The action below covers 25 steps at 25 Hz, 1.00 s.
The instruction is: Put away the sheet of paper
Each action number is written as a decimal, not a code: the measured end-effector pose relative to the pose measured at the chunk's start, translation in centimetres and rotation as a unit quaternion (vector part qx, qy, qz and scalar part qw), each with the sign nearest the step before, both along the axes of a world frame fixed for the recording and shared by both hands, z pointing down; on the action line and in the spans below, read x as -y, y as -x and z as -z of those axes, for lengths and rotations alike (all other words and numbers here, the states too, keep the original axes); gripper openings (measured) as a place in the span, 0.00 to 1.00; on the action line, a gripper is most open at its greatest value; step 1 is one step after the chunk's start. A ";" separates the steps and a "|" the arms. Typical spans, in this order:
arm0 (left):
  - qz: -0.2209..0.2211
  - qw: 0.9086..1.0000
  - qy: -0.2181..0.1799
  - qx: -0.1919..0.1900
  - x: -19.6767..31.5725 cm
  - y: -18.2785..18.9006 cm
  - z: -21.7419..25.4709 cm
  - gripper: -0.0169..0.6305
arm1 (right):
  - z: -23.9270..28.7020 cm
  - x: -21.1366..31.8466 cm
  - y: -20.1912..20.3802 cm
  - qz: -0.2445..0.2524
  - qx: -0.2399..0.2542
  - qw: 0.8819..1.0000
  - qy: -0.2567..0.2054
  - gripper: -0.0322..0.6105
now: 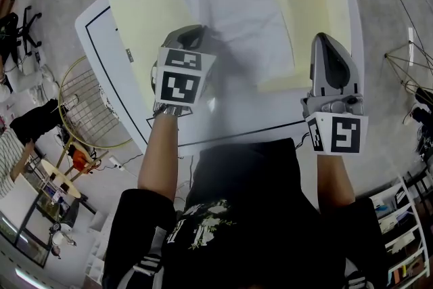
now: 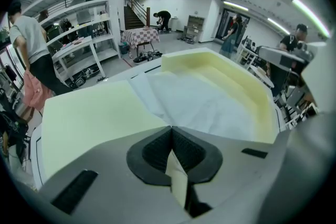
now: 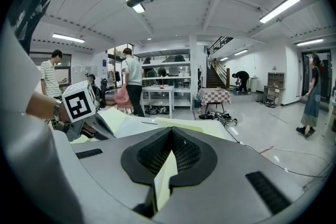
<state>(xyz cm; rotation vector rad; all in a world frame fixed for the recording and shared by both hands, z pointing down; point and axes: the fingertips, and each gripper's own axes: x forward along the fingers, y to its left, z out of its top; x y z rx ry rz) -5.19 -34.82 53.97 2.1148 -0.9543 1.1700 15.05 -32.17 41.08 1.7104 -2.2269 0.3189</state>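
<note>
left claw (image 2: 171, 127) closed, pitched down | right claw (image 3: 171, 129) closed, near level

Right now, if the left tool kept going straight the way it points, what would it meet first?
Most likely the white sheet of paper lying on the yellow foam pad, near the sheet's edge; depth is hard to judge.

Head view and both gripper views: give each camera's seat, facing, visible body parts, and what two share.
Head view: on the head, steeply down at the sheet of paper; forearms, torso show.
Left gripper view: on the left gripper, down its jaws at the sheet.
Right gripper view: on the right gripper, almost level into the hall; left wrist shows.
Head and left views share the sheet.
</note>
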 end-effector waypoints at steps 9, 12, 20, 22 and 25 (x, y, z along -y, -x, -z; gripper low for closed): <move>0.004 1.000 0.001 -0.029 0.7 -2.4 -0.3 0.03 | -0.4 -0.8 -1.8 -0.020 -0.002 1.000 0.007 0.04; -0.003 0.999 0.006 -0.032 0.5 -3.4 -0.5 0.03 | -0.6 -1.1 -2.3 -0.025 -0.002 1.000 0.008 0.04; -0.010 0.999 0.005 -0.045 0.4 -5.5 -0.4 0.03 | -0.7 -1.4 -2.8 -0.031 0.004 0.999 0.009 0.04; -0.006 0.998 0.005 -0.058 0.4 -6.0 -0.5 0.03 | -0.6 -1.5 -3.1 -0.033 0.003 0.999 0.008 0.04; -0.005 0.998 0.005 -0.066 0.5 -6.7 -0.6 0.03 | -0.3 -1.7 -3.7 -0.037 0.001 0.999 0.007 0.04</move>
